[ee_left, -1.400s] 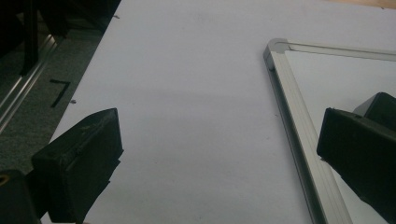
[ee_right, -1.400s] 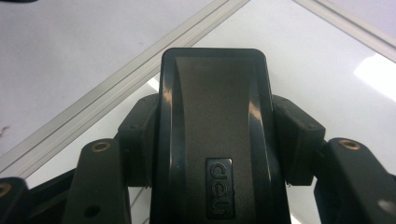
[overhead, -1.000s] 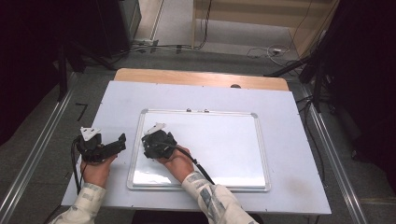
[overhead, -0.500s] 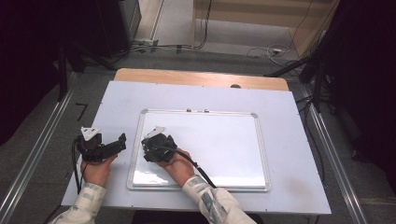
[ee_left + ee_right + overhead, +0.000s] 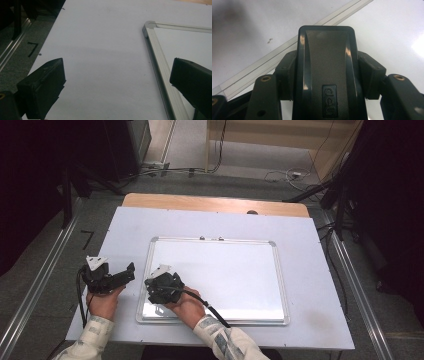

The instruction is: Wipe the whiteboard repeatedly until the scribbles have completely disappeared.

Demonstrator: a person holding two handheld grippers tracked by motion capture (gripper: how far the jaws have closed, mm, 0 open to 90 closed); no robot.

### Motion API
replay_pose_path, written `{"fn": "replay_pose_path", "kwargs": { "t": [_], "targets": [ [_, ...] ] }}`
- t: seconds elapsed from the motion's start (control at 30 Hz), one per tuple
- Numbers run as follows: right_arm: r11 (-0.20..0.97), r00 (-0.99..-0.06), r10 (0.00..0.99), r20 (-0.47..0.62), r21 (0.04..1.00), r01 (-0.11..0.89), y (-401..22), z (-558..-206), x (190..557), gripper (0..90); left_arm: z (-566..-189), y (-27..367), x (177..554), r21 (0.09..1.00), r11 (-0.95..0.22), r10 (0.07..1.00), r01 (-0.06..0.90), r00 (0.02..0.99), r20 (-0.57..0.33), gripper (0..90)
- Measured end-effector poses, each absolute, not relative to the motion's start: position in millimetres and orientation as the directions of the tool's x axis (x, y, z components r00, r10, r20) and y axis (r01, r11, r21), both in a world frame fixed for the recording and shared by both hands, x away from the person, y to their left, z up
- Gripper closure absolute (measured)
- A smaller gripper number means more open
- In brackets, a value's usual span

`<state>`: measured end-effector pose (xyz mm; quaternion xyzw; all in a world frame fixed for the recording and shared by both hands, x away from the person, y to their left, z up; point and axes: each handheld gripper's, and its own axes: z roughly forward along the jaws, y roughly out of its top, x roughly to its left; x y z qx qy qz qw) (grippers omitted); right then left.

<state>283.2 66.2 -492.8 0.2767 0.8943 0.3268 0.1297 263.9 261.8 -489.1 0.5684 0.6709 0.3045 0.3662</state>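
Gripping a black eraser (image 5: 325, 75) between clenched jaws, the right gripper (image 5: 161, 287) sits at the whiteboard's (image 5: 225, 270) near-left corner. The board looks clean, so wiping seems nearly finished; the left gripper (image 5: 107, 277) waits released beside its left edge

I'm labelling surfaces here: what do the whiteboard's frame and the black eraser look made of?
Whiteboard frame: probably aluminium, satin silver, with lengthwise ridges and a rounded corner cap. Eraser held in the right tool: likely moulded plastic, black and glossy, with highlights and an embossed logo.
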Motion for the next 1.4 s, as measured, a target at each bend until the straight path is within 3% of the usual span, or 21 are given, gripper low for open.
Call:
{"fn": "replay_pose_path", "kwargs": {
  "t": [0.53, 0.83, 1.07, 1.4],
  "targets": [
    [0.596, -0.756, 0.652, -0.061, 0.657, 0.462, 57, -492, 328, 39.1, -489, 262, 263, 0.826, 0.172, 0.985, 0.537, -0.087, -0.148, 0.4],
    [0.495, -0.644, 0.765, -0.027, 0.664, 0.560, 22, -487, 363, 39.0, -489, 263, 264, 0.826, 0.176, 0.984, 0.536, -0.085, -0.154, 0.4],
    [0.414, -0.618, 0.786, 0.004, 0.739, 0.531, -14, -459, 353, 38.8, -490, 262, 265, 0.825, 0.168, 0.986, 0.540, -0.085, -0.145, 0.4],
    [0.333, -0.532, 0.847, 0.019, 0.761, 0.557, -83, -440, 333, 38.8, -490, 261, 266, 0.823, 0.163, 0.987, 0.544, -0.084, -0.140, 0.4]
  ]
}}
